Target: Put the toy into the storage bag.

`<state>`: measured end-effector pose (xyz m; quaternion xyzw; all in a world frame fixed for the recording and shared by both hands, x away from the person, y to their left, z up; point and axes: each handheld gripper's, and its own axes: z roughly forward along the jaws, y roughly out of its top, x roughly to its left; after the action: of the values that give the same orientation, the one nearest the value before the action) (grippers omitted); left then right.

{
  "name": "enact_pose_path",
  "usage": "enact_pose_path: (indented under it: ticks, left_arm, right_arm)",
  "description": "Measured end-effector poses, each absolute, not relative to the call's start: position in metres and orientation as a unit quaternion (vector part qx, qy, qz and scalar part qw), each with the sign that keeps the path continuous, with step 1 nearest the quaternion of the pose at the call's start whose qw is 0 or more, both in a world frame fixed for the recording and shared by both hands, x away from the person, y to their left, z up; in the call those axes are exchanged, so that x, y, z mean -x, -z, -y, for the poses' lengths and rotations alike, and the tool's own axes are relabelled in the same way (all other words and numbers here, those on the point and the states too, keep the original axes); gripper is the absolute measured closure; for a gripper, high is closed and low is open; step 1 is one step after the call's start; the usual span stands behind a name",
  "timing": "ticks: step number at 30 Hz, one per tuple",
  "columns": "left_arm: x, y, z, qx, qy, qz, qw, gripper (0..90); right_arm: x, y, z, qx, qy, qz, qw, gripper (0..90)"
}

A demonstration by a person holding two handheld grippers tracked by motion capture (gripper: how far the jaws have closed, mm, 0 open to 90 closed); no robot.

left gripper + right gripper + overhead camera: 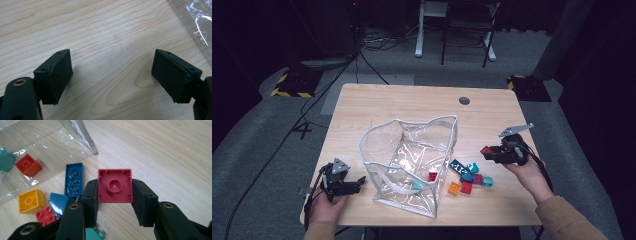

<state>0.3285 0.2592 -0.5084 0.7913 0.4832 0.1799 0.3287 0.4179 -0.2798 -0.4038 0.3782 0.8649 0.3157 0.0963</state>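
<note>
My right gripper (115, 186) is shut on a dark red square brick (115, 185), hollow underside facing the camera, held above the table. From above, that right gripper (492, 152) and the dark red brick (486, 150) hang right of a clear plastic bag (412, 160). Loose bricks (469, 177) lie between bag and hand: a blue one (74, 179), a yellow one (30, 200), a red one (46, 215). Inside the bag lie a red brick (28, 165) and a teal brick (6, 160). My left gripper (354, 184) rests at the bag's left, jaws open over bare wood (112, 70).
The bag stands open at the middle of the light wooden table (422, 102), which has a round grommet hole (464, 100) near its far edge. Beyond the table are cables, a stand base (292, 82) and chair legs on grey floor.
</note>
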Motion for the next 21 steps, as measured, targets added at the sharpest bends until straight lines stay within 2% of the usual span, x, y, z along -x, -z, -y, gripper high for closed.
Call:
enact_pose_path:
  ticks: [12,21]
  left_arm:
    - [-0.329,0.508,-0.259,-0.792,-0.18,-0.483,0.328,17.3]
    - [-0.328,0.508,-0.259,-0.791,-0.18,-0.483,0.328,17.3]
  right_arm:
    - [-0.411,0.352,0.273,-0.354,-0.337,-0.866,0.107,58.6]
    - [-0.412,0.328,0.269,-0.34,-0.344,-0.868,0.116,58.6]
